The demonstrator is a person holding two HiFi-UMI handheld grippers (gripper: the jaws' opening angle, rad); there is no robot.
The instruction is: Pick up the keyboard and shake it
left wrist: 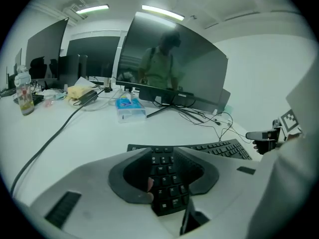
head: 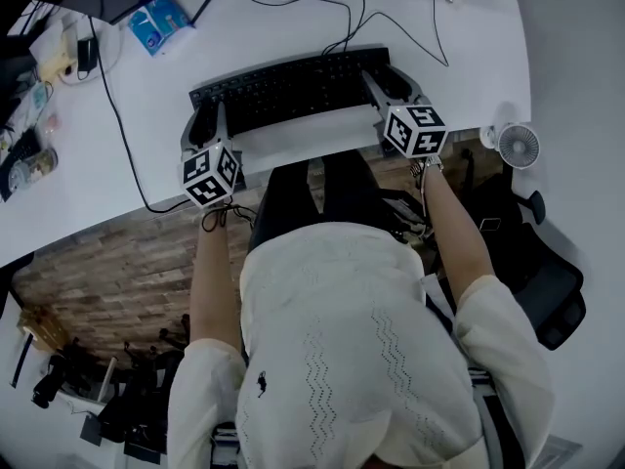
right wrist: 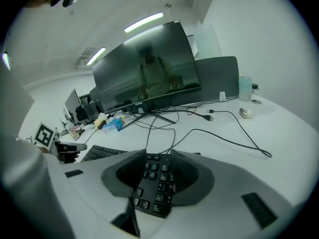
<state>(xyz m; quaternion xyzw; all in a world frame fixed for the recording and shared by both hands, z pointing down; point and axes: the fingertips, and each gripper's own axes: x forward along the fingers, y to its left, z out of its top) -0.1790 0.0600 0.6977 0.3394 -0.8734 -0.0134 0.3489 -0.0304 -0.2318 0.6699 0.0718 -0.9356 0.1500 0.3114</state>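
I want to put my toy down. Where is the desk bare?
The white desk is bare between the black keyboard and the blue packet, and right of the thin black cables. Its left edge is crowded with clutter.

From my station I see a long white desk above a brown plank-patterned floor, a black office chair beside it, a wide dark curved monitor, a plain white wall and bright ceiling strip lights.

Black keyboard; white desk; brown plank floor; white top (zigzag stitching).
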